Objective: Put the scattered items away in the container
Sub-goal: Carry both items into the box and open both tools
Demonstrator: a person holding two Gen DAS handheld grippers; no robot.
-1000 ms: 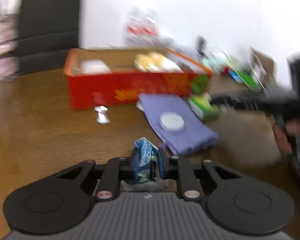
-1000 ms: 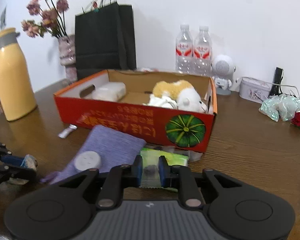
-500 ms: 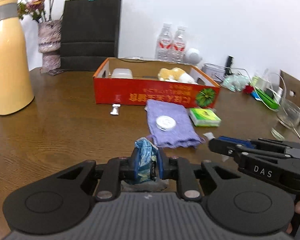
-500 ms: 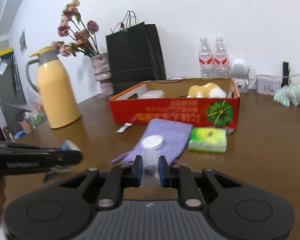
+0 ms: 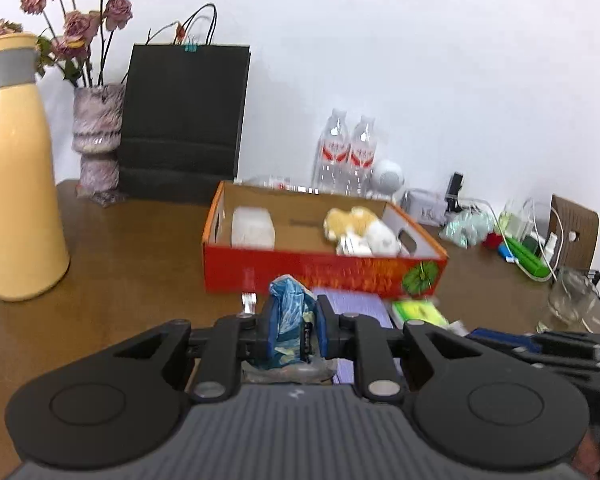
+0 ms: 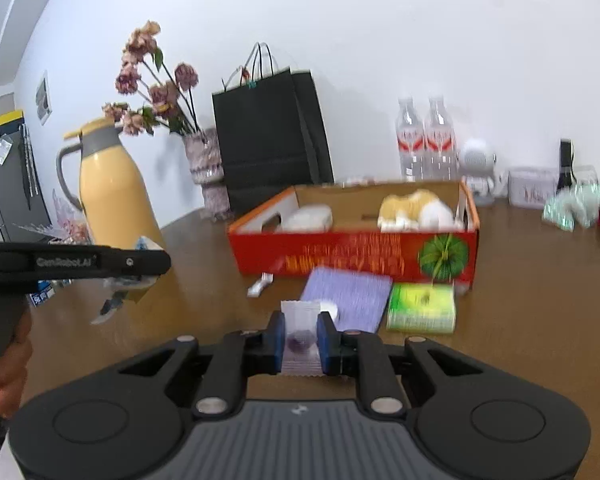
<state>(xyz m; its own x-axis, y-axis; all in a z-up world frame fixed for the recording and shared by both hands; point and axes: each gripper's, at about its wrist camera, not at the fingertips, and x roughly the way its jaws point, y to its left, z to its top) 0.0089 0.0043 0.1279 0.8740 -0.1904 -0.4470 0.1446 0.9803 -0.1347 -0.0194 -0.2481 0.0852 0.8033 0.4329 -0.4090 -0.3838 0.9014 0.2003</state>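
Note:
My left gripper (image 5: 293, 326) is shut on a crumpled blue snack packet (image 5: 290, 316), held above the table in front of the red cardboard box (image 5: 300, 270). My right gripper (image 6: 300, 342) is shut on a small clear sachet with a purple piece inside (image 6: 300, 338), also raised. The box (image 6: 340, 256) holds a white pack (image 6: 310, 218) and a yellow-white plush toy (image 6: 416, 208). On the table before it lie a purple cloth (image 6: 352, 292) with a white round lid, a green packet (image 6: 422, 308) and a small silver wrapper (image 6: 260, 285).
A yellow jug (image 5: 16, 184), a vase of dried flowers (image 5: 98, 140) and a black paper bag (image 5: 184, 120) stand at the back left. Two water bottles (image 5: 348, 156), a white speaker, a glass (image 5: 568, 300) and clutter sit at the right.
Both grippers have lifted with their items. The box now appears nearer in both views. The left gripper shows at the left of the right wrist view, higher than before.

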